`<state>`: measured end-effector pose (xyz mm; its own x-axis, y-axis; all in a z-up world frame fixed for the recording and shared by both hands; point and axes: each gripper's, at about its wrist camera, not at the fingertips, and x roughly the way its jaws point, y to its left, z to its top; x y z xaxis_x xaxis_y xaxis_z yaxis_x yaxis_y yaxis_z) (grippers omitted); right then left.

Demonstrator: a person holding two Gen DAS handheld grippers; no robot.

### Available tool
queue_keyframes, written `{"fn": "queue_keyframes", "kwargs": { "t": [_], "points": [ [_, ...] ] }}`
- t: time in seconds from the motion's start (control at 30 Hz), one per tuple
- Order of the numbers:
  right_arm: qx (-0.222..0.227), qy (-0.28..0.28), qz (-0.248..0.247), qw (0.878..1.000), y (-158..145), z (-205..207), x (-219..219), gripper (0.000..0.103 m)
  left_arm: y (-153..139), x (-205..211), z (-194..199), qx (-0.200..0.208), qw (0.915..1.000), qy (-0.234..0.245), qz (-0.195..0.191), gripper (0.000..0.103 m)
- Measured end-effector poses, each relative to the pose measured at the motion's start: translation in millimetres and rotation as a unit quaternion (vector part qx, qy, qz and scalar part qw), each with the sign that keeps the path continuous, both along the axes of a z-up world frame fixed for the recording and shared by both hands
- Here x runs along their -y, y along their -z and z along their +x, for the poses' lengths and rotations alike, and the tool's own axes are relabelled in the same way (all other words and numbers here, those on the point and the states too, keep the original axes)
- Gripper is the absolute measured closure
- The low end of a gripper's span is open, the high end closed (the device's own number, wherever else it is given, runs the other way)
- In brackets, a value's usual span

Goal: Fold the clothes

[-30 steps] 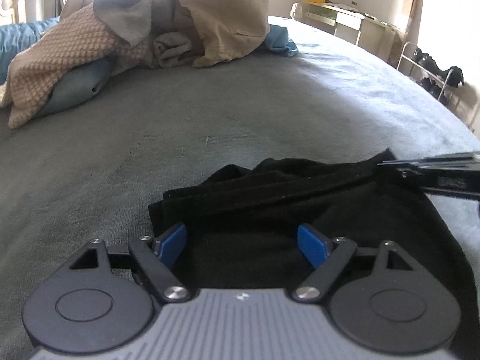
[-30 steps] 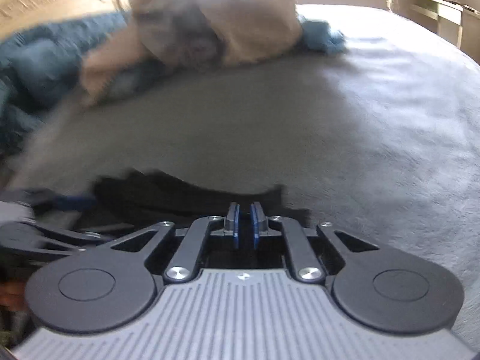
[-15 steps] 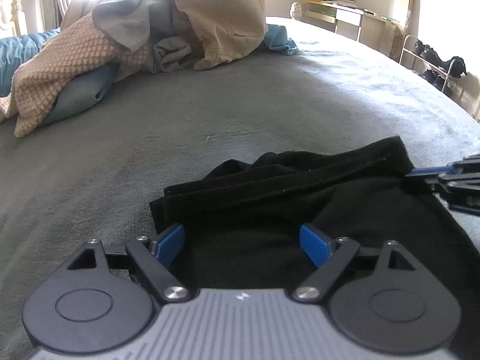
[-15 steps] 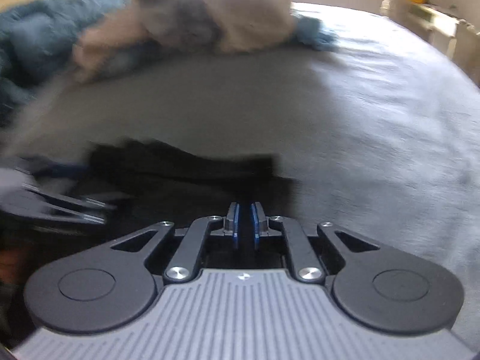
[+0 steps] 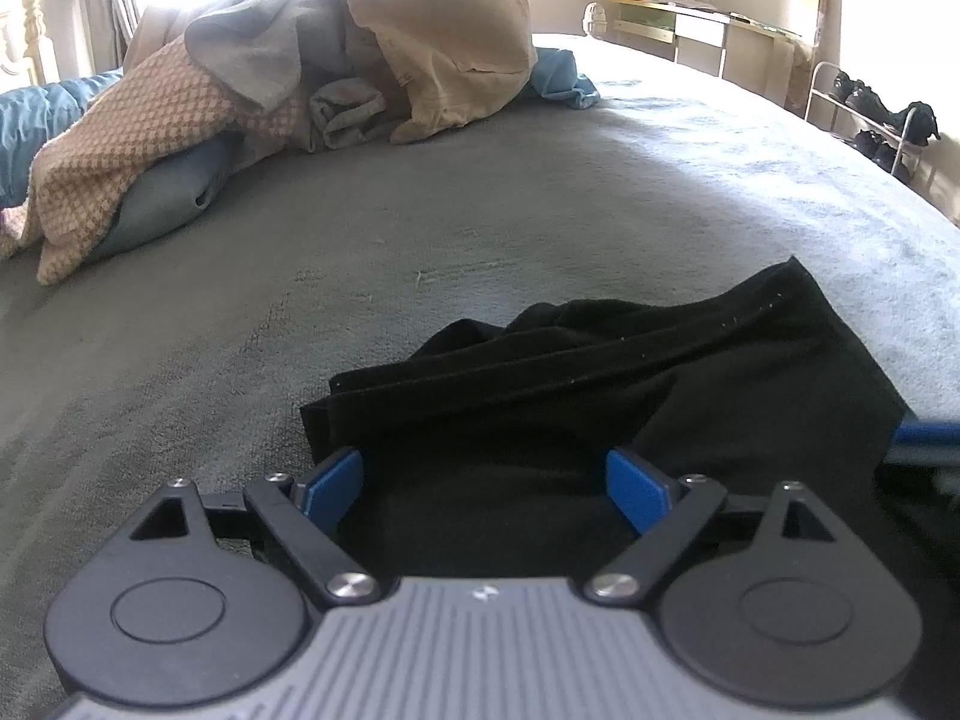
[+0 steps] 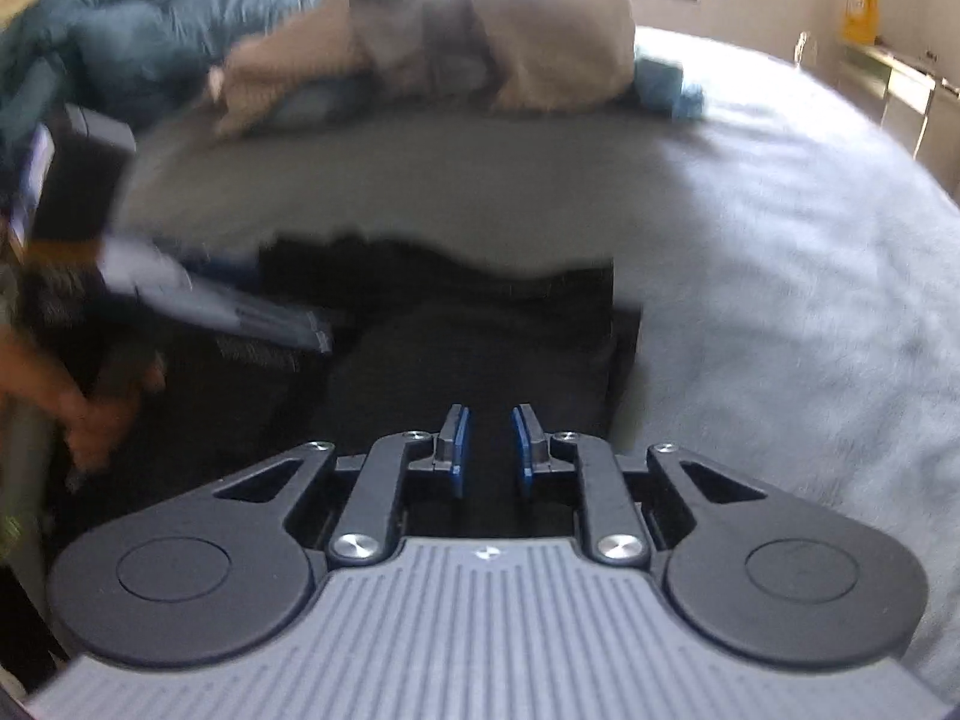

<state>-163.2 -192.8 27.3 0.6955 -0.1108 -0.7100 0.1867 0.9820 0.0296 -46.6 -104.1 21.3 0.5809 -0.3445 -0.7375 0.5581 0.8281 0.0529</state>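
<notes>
Black garment (image 5: 600, 408) flat on bed (image 5: 420, 228), just ahead of both grippers, long axis left-right. Left gripper (image 5: 485, 487) wide open above it. Right gripper (image 6: 487, 450) slightly open, holds nothing.

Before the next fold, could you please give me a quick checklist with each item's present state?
1. Left claw open over the black folded garment: ok.
2. Right claw released, narrow gap between its fingers: ok.
3. Garment lying flat on the grey bed cover: not ok, its far edge is bunched.
4. Unfolded pile of beige and grey clothes apart from the garment: ok.
5. Right view sharp enough to aim: not ok, blurred.
</notes>
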Motion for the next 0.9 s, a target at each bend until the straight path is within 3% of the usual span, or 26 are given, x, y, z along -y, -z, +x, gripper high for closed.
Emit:
{"fn": "queue_keyframes", "kwargs": {
  "t": [0.13, 0.2, 0.37, 0.47, 0.6, 0.77, 0.9],
  "points": [
    [-0.005, 0.062, -0.061, 0.996, 3.6, -7.0, 1.1, 0.087, -7.7, -8.2, -4.9, 0.007, 1.0000, 0.000, -0.006, 0.014],
    [0.018, 0.068, -0.057, 0.996, -8.2, -20.9, -1.1, 0.087, -17.4, -23.3, -12.6, -0.007, 0.9996, -0.003, -0.026, 0.014],
    [0.051, 0.024, -0.019, 0.998, -22.7, -50.4, -22.1, 0.087, -36.0, -64.1, -53.1, -0.026, 0.9966, 0.035, -0.070, 0.011],
    [0.049, 0.002, 0.021, 0.999, -12.1, -60.4, -32.3, 0.087, -23.1, -71.4, -87.2, -0.017, 0.9967, 0.061, -0.050, 0.011],
    [0.026, 0.001, 0.026, 0.999, 13.0, -85.4, -47.2, 0.087, -0.8, -87.7, -127.6, 0.024, 0.9968, 0.074, -0.020, 0.011],
    [0.030, -0.004, 0.049, 0.998, 19.9, -135.9, -45.2, 0.085, 9.8, -126.7, -150.1, 0.019, 0.9968, 0.067, -0.039, 0.008],
    [0.020, 0.005, 0.079, 0.997, 17.3, -156.7, -31.9, 0.084, -2.0, -147.6, -150.7, 0.009, 0.9970, 0.062, -0.045, 0.008]
  ]
}}
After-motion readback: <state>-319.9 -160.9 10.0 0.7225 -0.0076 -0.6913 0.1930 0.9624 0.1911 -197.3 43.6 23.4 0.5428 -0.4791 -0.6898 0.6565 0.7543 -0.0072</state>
